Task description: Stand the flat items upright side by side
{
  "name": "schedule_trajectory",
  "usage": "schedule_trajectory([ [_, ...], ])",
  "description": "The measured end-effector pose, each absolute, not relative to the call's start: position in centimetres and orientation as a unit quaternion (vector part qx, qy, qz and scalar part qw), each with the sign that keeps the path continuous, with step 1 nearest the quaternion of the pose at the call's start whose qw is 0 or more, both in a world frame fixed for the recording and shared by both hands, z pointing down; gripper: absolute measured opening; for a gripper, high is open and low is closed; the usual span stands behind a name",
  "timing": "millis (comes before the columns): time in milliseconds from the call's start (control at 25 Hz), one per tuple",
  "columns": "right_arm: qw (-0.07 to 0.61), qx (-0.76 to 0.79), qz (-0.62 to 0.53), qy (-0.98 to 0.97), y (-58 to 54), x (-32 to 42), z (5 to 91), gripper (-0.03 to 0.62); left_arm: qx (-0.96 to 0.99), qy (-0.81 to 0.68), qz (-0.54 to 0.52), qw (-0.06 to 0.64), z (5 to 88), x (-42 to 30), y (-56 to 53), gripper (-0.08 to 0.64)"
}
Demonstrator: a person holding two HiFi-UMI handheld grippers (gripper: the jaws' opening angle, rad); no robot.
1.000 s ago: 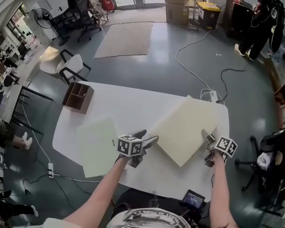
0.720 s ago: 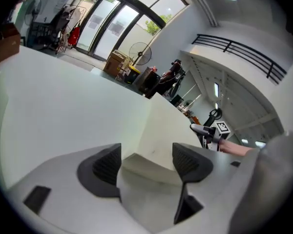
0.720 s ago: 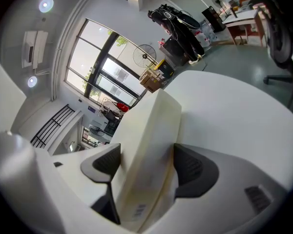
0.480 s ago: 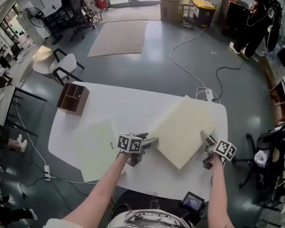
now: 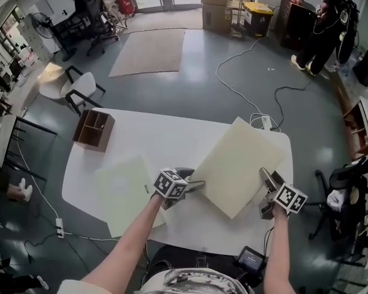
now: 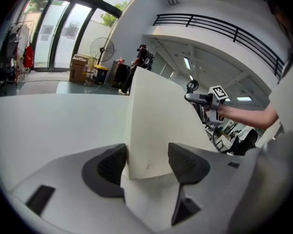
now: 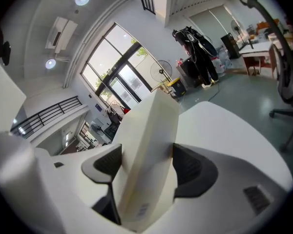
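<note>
A large cream slab [image 5: 233, 164] is tilted up off the white table [image 5: 153, 133], held at two corners. My left gripper [image 5: 196, 184] grips its near left corner; its jaws have just been closing with the slab [image 6: 156, 126] between them, and both pads now touch it. My right gripper [image 5: 265, 193] is shut on the slab's right corner, where the thick edge [image 7: 146, 145] fills the gap between its pads. A second, paler flat slab [image 5: 126, 192] lies flat on the table to the left, partly under my left arm.
A brown wooden box [image 5: 93, 129] with compartments stands at the table's far left corner. A power strip [image 5: 262, 122] and cable sit at the far right edge. An office chair [image 5: 349, 188] is right of the table. A person [image 5: 322, 23] stands far back.
The big slab has tilted up more steeply. My right gripper has risen with its corner, and the left gripper has rolled and tightened on its own corner.
</note>
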State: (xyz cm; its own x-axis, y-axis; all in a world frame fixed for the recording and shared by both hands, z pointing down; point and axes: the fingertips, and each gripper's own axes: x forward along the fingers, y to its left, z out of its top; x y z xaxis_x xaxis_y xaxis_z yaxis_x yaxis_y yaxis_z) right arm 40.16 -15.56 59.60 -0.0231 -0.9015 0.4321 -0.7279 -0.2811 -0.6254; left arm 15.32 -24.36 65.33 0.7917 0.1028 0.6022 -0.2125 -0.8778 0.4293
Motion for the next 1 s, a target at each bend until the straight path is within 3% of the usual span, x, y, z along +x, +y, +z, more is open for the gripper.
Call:
schedule_trajectory([
  [280,0.055,-0.708,-0.308,0.634,-15.0,37.3,54.0,0.327,0.928,0.006,0.354,0.113,64.4,15.2,-23.8,0.284],
  [600,0.017,-0.719,-0.237,0.654,-13.6,34.4,49.6,0.311,0.926,-0.02,0.376,0.021,64.4,16.0,-24.8,0.284],
  [1000,-0.019,-0.701,-0.189,0.687,-11.8,30.2,46.6,0.288,0.92,-0.044,0.39,-0.014,64.9,16.9,-26.1,0.284],
])
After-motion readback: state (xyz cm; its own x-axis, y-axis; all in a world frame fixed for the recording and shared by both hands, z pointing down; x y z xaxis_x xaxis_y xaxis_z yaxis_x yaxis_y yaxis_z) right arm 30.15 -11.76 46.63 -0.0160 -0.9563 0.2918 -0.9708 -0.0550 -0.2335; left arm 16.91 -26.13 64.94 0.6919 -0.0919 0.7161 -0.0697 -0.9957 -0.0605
